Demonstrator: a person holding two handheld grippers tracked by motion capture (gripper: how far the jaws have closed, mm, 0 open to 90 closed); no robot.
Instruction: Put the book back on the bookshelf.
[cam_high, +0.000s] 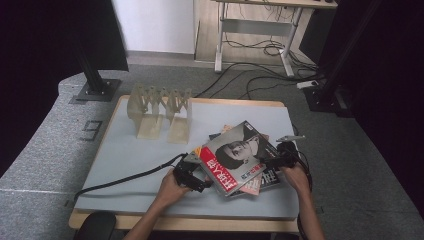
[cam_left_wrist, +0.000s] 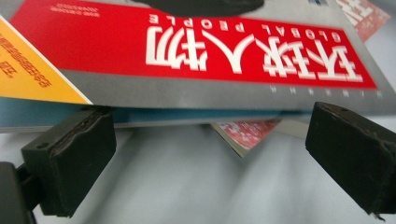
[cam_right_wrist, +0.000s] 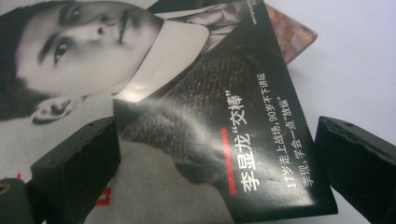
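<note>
Two claws flank the top magazine (cam_high: 234, 156), which lies askew on a loose pile of other magazines (cam_high: 260, 181) at the near right of the bench (cam_high: 125, 150). Both the left claw (cam_left_wrist: 205, 140) and the right claw (cam_right_wrist: 217, 172) stand apart, gripping nothing. Closing now, the left might pinch several covers at once or shove the pile sideways; the right might crease the glossy corner. From the left gripper view, the magazine's overhanging edge is visible; from above, the folding rack (cam_high: 159, 112) stands well apart.
</note>
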